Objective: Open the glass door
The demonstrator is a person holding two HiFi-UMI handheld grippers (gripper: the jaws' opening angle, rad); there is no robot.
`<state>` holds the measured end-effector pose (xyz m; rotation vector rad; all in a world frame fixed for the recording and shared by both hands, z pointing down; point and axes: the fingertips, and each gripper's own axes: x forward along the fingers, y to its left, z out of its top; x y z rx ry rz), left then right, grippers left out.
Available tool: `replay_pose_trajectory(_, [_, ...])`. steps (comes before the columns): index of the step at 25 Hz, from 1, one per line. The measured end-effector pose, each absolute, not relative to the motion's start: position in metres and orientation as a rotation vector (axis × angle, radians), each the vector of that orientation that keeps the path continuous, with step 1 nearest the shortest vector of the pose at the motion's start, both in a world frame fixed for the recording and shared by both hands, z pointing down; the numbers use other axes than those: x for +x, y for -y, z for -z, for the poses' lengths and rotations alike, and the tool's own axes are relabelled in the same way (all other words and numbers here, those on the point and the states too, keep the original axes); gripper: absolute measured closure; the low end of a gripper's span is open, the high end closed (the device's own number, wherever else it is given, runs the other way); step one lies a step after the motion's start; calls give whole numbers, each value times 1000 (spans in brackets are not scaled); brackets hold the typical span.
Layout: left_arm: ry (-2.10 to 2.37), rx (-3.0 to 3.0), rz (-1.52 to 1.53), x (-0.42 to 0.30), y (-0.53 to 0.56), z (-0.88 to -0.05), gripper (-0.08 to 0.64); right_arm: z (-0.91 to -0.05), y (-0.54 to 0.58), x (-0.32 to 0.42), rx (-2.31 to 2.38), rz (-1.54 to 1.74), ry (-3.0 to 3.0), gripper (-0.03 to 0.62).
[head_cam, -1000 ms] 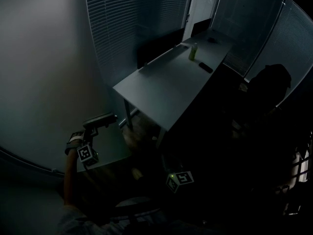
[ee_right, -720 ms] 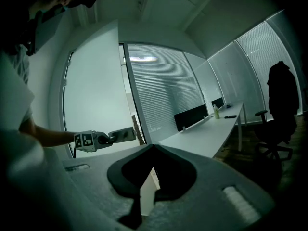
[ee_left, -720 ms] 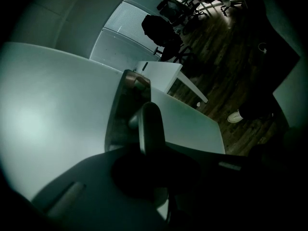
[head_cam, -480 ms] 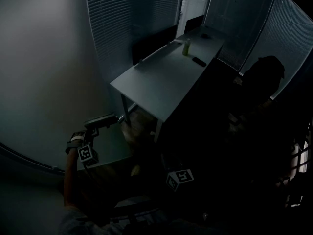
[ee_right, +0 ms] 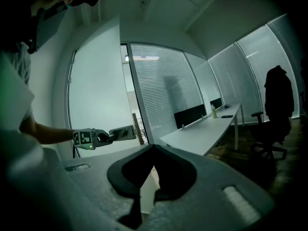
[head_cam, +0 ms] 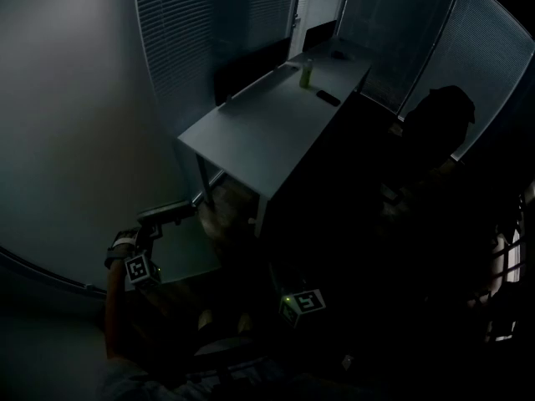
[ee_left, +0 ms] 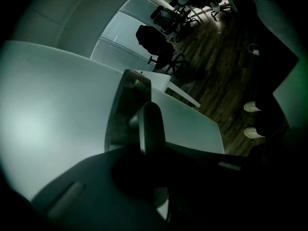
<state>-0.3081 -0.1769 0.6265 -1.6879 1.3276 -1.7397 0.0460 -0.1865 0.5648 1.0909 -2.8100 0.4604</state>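
The frosted glass door (head_cam: 75, 132) fills the left of the head view and shows as a pale curved panel (ee_right: 94, 81) in the right gripper view. Its metal lever handle (head_cam: 167, 214) sits on a plate at the door's edge. My left gripper (head_cam: 155, 228) is shut on that handle (ee_left: 144, 121), and the right gripper view shows the same grip from the side, on the handle plate (ee_right: 122, 132). My right gripper (ee_right: 153, 148) hangs low in front of me, shut and holding nothing, away from the door. In the head view only its marker cube (head_cam: 303, 302) shows.
A long white desk (head_cam: 259, 132) stands ahead with a green bottle (head_cam: 307, 72) and a flat dark item (head_cam: 328, 98) on it. A dark office chair with a jacket (head_cam: 439, 124) is at the right. Blind-covered glass walls (head_cam: 201, 40) stand behind.
The left gripper and the handle have slid a little down and left in the head view. The desk and blinds have shifted up and left. The right cube has barely moved.
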Motion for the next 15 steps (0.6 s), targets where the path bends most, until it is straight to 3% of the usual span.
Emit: replay_pose_trajectory(15, [-1256, -1697, 1712, -282, 135, -629, 552, -561, 151, 43, 1108, -449, 2808, 591])
